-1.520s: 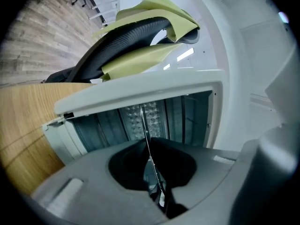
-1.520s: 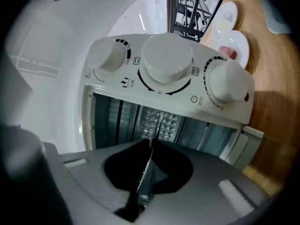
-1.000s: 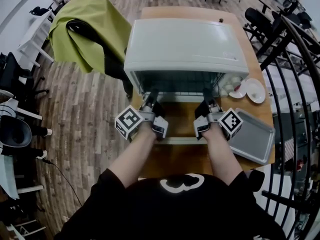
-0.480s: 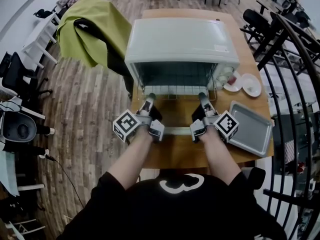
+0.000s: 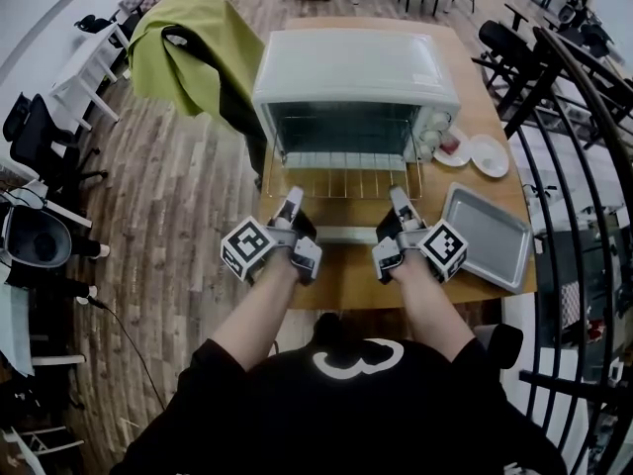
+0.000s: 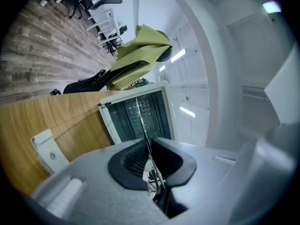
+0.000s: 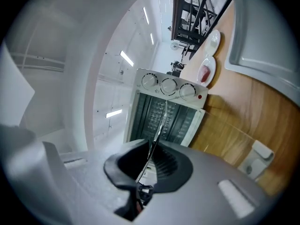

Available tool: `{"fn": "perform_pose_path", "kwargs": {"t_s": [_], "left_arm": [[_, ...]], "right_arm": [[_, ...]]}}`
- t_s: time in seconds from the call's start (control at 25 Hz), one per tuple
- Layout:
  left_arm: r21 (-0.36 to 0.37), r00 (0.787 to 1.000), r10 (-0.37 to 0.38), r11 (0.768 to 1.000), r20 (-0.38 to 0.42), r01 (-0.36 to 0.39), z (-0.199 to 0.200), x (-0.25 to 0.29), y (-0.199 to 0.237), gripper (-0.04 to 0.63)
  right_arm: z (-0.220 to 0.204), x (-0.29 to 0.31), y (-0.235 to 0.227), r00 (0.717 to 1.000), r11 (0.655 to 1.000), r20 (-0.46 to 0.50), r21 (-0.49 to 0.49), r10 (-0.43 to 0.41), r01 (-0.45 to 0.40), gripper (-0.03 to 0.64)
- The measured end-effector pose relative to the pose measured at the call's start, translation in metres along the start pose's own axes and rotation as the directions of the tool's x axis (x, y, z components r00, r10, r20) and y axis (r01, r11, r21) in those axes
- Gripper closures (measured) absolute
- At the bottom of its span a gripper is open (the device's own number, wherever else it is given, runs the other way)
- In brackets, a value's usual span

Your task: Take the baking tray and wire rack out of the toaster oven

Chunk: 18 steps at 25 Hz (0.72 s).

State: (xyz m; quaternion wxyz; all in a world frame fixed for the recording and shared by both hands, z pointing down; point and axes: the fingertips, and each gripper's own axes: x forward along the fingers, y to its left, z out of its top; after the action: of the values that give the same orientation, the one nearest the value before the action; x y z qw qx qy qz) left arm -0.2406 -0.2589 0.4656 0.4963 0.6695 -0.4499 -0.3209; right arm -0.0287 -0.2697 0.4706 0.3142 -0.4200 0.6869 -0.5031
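The white toaster oven (image 5: 356, 67) stands on the wooden table (image 5: 346, 280) with its door (image 5: 346, 234) folded down. The wire rack (image 5: 343, 176) sticks well out of the oven mouth, over the door. My left gripper (image 5: 291, 199) is shut on the rack's front left corner, and my right gripper (image 5: 399, 199) is shut on its front right corner. In the left gripper view the rack (image 6: 142, 121) runs edge-on as a thin wire between the jaws of the gripper (image 6: 149, 158). The right gripper view shows the same rack (image 7: 160, 123) in that gripper (image 7: 151, 156). The baking tray (image 5: 485, 236) lies on the table at the right.
Two small plates (image 5: 490, 154) sit right of the oven, by its knobs (image 7: 168, 86). A green cloth (image 5: 193, 47) hangs over a chair left of the table. A black railing (image 5: 584, 166) runs along the right. The table's front edge is under my wrists.
Both grippers have drawn back toward the person together, and the wire rack has slid further out of the oven over the open door.
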Motion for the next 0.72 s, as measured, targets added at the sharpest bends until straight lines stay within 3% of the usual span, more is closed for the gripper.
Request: {"fn": "perform_pose_path", "kwargs": {"t_s": [0.72], "left_arm": [[0.023, 0.999, -0.033, 0.999, 0.02, 0.032, -0.056, -0.079, -0.04, 0.566]], "right_arm": [[-0.007, -0.095, 0.03, 0.998, 0.997, -0.027, -0.05, 0.051, -0.053, 0.595]]}}
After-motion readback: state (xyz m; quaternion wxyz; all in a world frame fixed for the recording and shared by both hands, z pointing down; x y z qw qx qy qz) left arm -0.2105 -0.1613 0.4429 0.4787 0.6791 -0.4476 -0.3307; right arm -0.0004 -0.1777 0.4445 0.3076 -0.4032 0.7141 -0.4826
